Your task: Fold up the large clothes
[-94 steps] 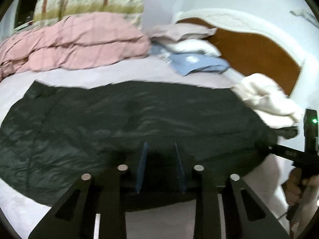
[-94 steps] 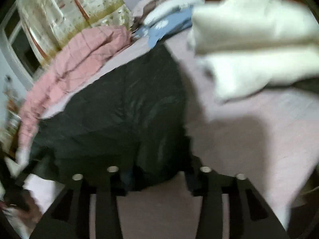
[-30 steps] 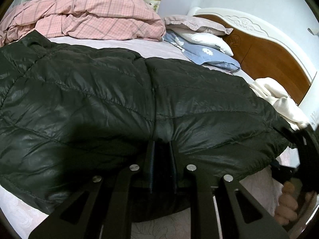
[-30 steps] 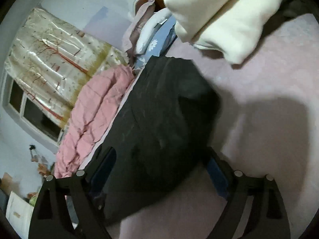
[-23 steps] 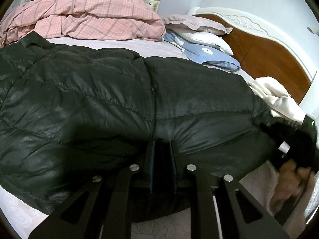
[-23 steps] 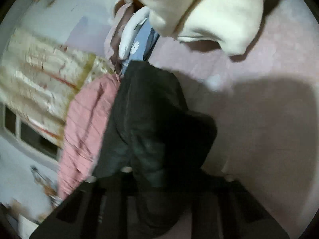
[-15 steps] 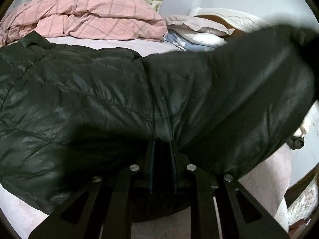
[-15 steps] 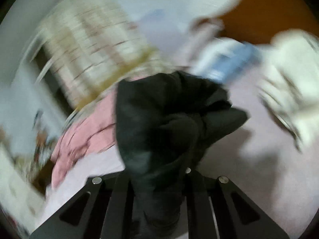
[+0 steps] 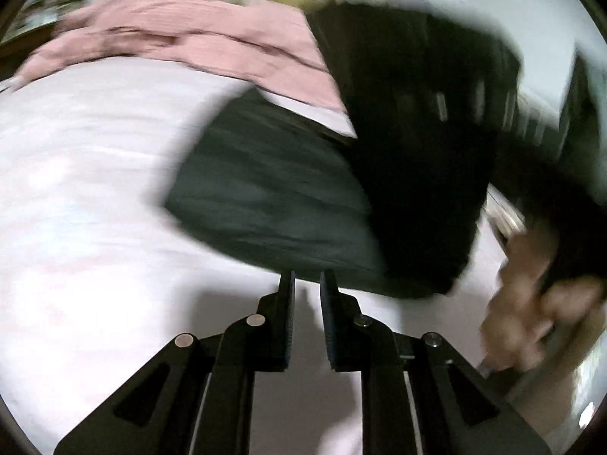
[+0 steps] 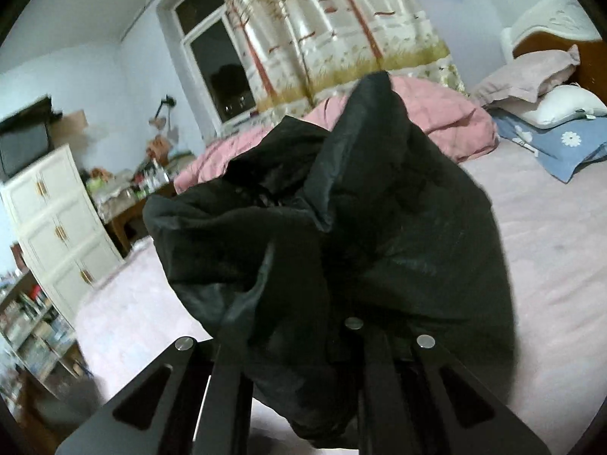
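Note:
A large black puffer jacket (image 9: pixel 273 197) lies partly on the pale pink bed (image 9: pixel 76 189), with its right part lifted and hanging dark at upper right. My left gripper (image 9: pixel 306 284) is empty, its fingers a narrow gap apart, just short of the jacket's near edge. My right gripper (image 10: pixel 303 349) is shut on a bunched end of the jacket (image 10: pixel 341 227), which drapes over and hides its fingertips. A hand holding the right gripper shows in the left wrist view (image 9: pixel 531 303). The left view is motion-blurred.
A pink plaid quilt (image 10: pixel 436 113) lies along the far side of the bed. Pillows (image 10: pixel 550 113) sit by the wooden headboard at right. A white cabinet (image 10: pixel 57 227), a cluttered desk and a curtained window stand at the left.
My left gripper has let go of the jacket's edge and pulled back. My right gripper has lifted its end of the jacket up and carried it over toward the left.

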`<action>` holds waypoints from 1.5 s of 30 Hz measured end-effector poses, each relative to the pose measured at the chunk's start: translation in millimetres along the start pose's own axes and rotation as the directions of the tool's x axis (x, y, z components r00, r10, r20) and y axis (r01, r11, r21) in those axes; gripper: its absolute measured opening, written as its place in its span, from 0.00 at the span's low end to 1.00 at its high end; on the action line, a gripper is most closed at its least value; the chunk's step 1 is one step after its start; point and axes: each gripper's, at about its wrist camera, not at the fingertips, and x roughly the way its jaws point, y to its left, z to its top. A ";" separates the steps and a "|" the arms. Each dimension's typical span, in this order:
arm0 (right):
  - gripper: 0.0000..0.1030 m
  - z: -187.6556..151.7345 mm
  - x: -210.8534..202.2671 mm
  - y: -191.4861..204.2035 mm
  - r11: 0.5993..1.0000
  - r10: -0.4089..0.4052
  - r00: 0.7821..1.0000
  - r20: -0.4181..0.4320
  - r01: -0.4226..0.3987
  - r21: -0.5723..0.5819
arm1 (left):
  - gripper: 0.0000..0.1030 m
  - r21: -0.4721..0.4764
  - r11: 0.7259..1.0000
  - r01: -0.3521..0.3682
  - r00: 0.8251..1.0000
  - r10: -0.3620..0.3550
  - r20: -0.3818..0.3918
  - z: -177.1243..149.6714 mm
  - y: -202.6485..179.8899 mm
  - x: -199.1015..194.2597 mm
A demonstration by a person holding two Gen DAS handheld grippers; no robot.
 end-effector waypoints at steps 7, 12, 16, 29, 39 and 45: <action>0.16 -44.1 65.5 29.8 0.999 -0.036 0.995 -0.097 0.034 -0.014 | 0.13 -0.076 0.996 -0.046 0.997 0.051 0.060 41.4 62.1 -21.4; 0.49 -46.0 38.6 17.6 0.996 0.090 0.992 -0.090 -0.089 0.018 | 0.17 -0.020 1.000 0.011 0.996 -0.009 0.094 75.9 49.4 -27.9; 0.69 -48.0 21.5 17.9 0.982 0.185 0.978 -0.093 -0.187 -0.014 | 0.30 0.091 0.996 0.016 0.984 -0.032 0.177 99.5 13.3 -51.7; 0.70 -39.7 -76.9 -30.9 0.986 -0.155 0.971 0.179 0.142 0.084 | 0.56 0.205 0.979 0.001 0.992 0.025 -0.123 164.9 -48.0 61.3; 0.70 -55.0 -54.0 -65.9 0.982 -0.177 0.981 0.073 0.171 0.083 | 0.05 0.130 0.990 0.055 0.998 -0.059 0.026 164.7 -20.9 36.3; 0.70 -48.4 -39.8 -51.3 0.987 -0.162 0.981 0.107 0.162 0.006 | 0.05 0.077 0.989 -0.129 0.989 0.134 -0.063 157.2 22.0 62.1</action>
